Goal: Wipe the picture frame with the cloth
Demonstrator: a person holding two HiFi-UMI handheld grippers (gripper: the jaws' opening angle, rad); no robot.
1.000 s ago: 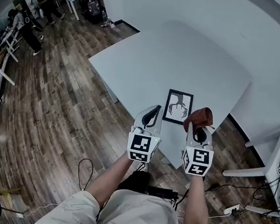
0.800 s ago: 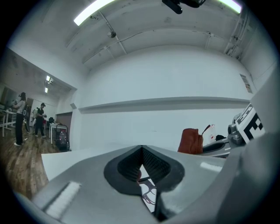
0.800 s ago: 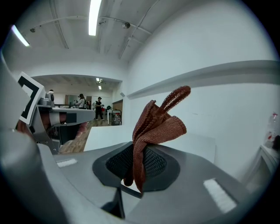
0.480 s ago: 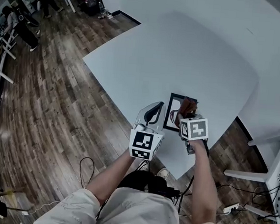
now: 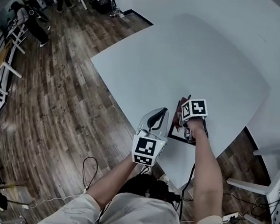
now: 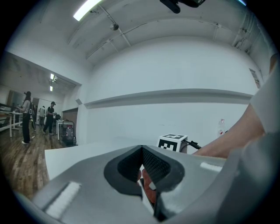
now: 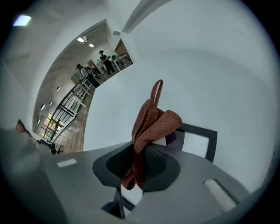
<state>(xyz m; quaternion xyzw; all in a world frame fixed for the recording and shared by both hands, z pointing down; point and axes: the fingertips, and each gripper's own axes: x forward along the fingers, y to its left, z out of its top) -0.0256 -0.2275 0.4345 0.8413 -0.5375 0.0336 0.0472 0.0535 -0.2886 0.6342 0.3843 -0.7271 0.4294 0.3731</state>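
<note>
The black picture frame (image 5: pixel 176 133) lies flat near the front corner of the white table (image 5: pixel 185 54), mostly hidden under my right hand. My right gripper (image 5: pixel 184 116) points down over it, shut on the rust-red cloth (image 5: pixel 181 105). In the right gripper view the cloth (image 7: pixel 148 124) sticks up from the shut right gripper (image 7: pixel 140 151), with the frame's black border (image 7: pixel 212 142) just behind it. My left gripper (image 5: pixel 162 111) hovers left of the frame, shut with nothing in it. In the left gripper view its tips (image 6: pixel 142 151) meet, and the right gripper's marker cube (image 6: pixel 172 142) shows beyond.
The table's front edge (image 5: pixel 143 129) runs diagonally just below the frame. Wood floor lies to the left, with cables (image 5: pixel 90 168) near my legs. People (image 5: pixel 36 10) stand far off at the upper left. White furniture (image 5: pixel 272 166) stands at the right.
My right gripper has carried the cloth forward and tipped down over the frame, which it now mostly covers. The left gripper has stayed beside the frame, still shut.
</note>
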